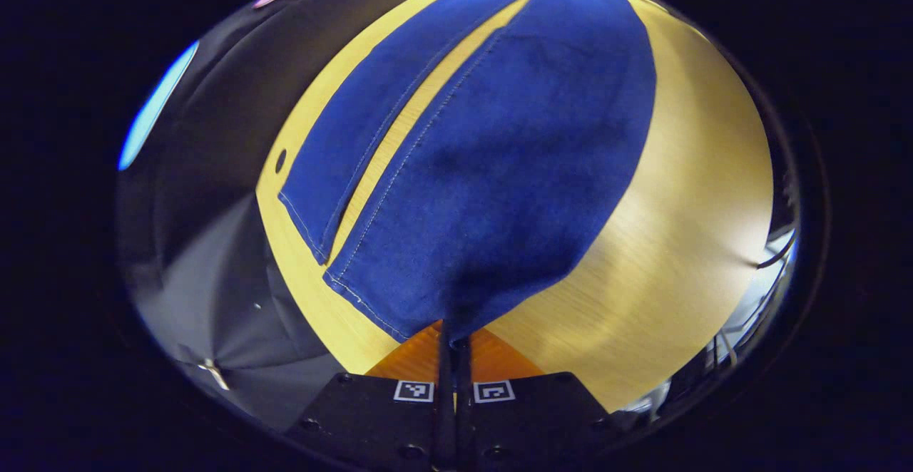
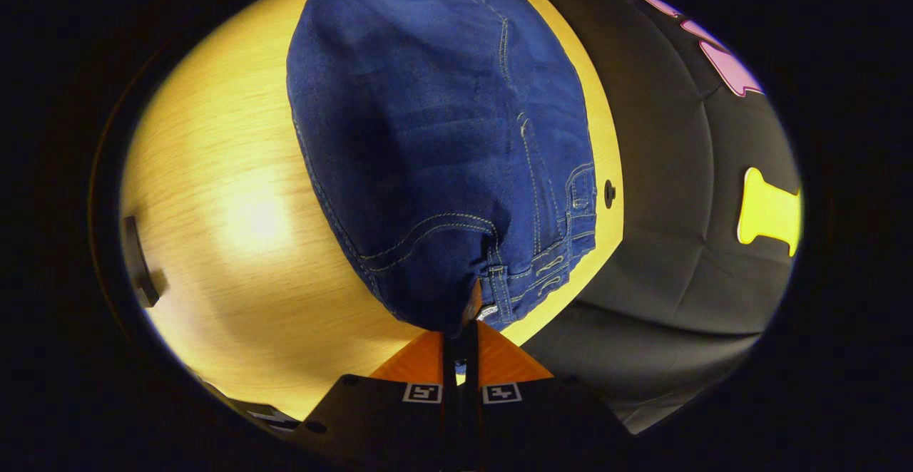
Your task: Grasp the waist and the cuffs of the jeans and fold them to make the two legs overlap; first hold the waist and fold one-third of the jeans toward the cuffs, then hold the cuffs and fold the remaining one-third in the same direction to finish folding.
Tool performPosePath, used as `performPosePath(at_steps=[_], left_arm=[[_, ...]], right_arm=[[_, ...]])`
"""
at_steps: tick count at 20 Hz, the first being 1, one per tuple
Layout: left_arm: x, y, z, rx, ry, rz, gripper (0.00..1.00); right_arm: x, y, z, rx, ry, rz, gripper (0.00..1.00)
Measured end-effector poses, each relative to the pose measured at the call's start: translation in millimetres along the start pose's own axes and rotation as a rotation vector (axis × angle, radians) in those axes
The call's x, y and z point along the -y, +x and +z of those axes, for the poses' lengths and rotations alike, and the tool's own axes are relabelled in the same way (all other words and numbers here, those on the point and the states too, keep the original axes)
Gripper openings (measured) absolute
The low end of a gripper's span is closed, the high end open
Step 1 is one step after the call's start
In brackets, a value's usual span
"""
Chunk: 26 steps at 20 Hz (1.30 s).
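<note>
Left tongs (image 1: 454, 340) sit at the bottom of the left gripper view, fingers pressed together on the hem of one cuff (image 1: 399, 315) of the jeans (image 1: 499, 151). That leg rises from the grip and runs away across the table (image 1: 685, 222). The second leg (image 1: 356, 151) lies flat just beside it, a thin strip of table showing between the two.

Right tongs (image 2: 462, 336), at the bottom of the right gripper view, are likewise clamped on denim, at the waist (image 2: 499, 279) near a belt loop and pocket seam. Cloth bunches upward from the grip, and the jeans stretch away over the table.

Table surface is light wood grain, with a glare patch and a small dark hole (image 2: 609, 192) near its edge. Black booth cloth (image 2: 677, 244) hangs beyond the table edge.
</note>
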State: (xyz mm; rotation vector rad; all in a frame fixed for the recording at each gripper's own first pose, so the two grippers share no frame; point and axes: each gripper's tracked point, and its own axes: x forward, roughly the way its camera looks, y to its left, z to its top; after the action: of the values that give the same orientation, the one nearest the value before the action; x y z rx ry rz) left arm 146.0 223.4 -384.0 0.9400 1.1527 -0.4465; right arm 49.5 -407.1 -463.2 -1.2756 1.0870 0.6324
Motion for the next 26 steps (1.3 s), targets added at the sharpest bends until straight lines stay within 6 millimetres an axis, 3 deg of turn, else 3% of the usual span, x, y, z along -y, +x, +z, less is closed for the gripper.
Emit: performPosePath(at_steps=[6, 9, 12, 13, 15, 18, 20, 22, 24, 26], left_arm=[[-16, -36, 27, 0.063, -0.056, -0.127, 0.06], [-38, -48, 53, 0.105, -0.122, -0.206, 0.06], [-70, -62, 80, 0.140, -0.167, -0.227, 0.02], [-82, -64, 95, 0.163, -0.196, -0.241, 0.06], [-114, -59, 117, 0.200, -0.225, -0.223, 0.06], [-161, -39, 137, 0.226, -0.345, -0.193, 0.06], [-200, -15, 147, 0.226, -0.458, -0.132, 0.09], [-228, 19, 149, 0.186, -0.554, -0.063, 0.06], [-241, 43, 156, 0.135, -0.557, -0.018, 0.06], [-227, 56, 174, 0.109, -0.552, -0.016, 0.06]], right_arm=[[36, -38, 4, 0.036, 0.034, 0.011, 0.05], [85, -62, 22, 0.073, 0.207, -0.023, 0.05], [142, -66, 45, 0.094, 0.325, -0.067, 0.05], [160, -68, 55, 0.097, 0.362, -0.083, 0.05], [195, -56, 68, 0.098, 0.475, -0.106, 0.05], [235, -24, 68, 0.051, 0.667, -0.116, 0.05], [267, 6, 67, 0.032, 0.775, -0.157, 0.05], [285, 42, 63, -0.005, 0.928, -0.176, 0.05], [287, 74, 65, -0.025, 1.027, -0.178, 0.00], [280, 95, 64, -0.047, 1.030, -0.158, 0.05]])
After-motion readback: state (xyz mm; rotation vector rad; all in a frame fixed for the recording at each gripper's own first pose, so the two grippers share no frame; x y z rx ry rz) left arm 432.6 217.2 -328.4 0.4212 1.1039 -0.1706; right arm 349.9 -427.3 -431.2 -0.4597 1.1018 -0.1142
